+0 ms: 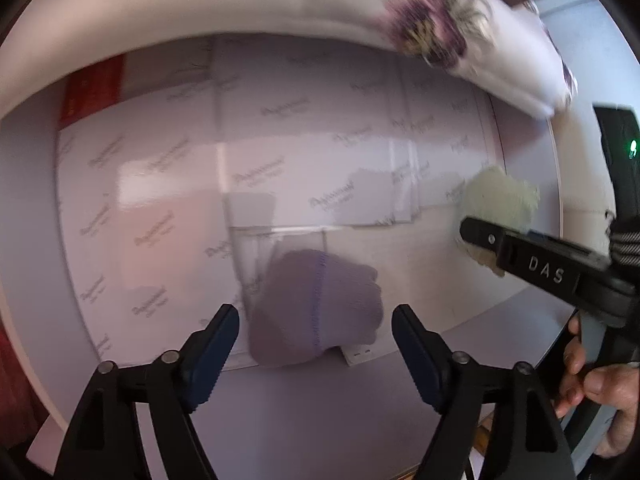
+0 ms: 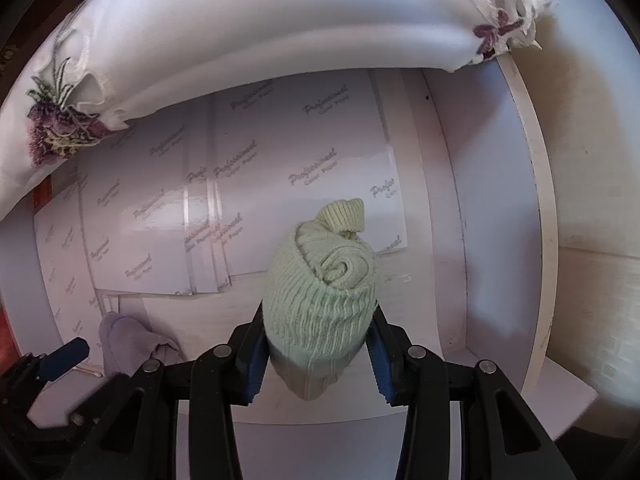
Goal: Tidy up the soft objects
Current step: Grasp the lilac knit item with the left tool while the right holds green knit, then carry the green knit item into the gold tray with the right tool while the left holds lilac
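Facing pillow edge, white sheets bare

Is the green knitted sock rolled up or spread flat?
Rolled up: the green knitted sock shows a spiral end, held between the right gripper fingers.

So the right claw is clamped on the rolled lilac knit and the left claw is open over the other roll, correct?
Wrong on the colour: the right claw is clamped on the rolled pale green knit, as the right wrist view shows. The lilac roll is the one lying free on the surface, and the left claw is open over it.
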Motion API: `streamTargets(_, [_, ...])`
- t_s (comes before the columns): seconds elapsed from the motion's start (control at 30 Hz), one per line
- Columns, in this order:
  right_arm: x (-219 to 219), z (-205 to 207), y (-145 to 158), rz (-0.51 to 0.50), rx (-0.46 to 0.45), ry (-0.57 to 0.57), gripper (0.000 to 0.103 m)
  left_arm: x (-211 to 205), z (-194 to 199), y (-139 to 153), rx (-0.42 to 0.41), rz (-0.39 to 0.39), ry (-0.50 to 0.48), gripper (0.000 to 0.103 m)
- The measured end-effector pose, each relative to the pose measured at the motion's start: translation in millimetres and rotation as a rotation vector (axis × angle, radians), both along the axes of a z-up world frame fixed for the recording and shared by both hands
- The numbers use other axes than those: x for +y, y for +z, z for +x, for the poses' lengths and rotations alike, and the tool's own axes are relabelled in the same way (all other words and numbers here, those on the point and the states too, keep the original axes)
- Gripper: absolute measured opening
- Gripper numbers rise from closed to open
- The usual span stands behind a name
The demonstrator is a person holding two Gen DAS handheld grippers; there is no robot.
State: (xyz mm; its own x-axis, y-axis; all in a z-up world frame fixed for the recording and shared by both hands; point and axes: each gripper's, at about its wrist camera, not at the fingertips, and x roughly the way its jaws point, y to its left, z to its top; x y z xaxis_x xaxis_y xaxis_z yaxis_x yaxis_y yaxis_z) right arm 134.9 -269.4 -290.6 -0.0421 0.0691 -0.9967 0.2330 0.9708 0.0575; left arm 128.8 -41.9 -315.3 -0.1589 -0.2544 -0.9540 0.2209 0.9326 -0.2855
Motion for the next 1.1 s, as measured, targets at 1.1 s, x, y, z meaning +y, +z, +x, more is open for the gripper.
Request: streamTargets(1.1, [8.3, -9.0, 14.1, -0.032, -0.050, 0.064, 0.044, -19.6, 0.6, -41.9, 0.063, 0.119, -0.022, 0.073])
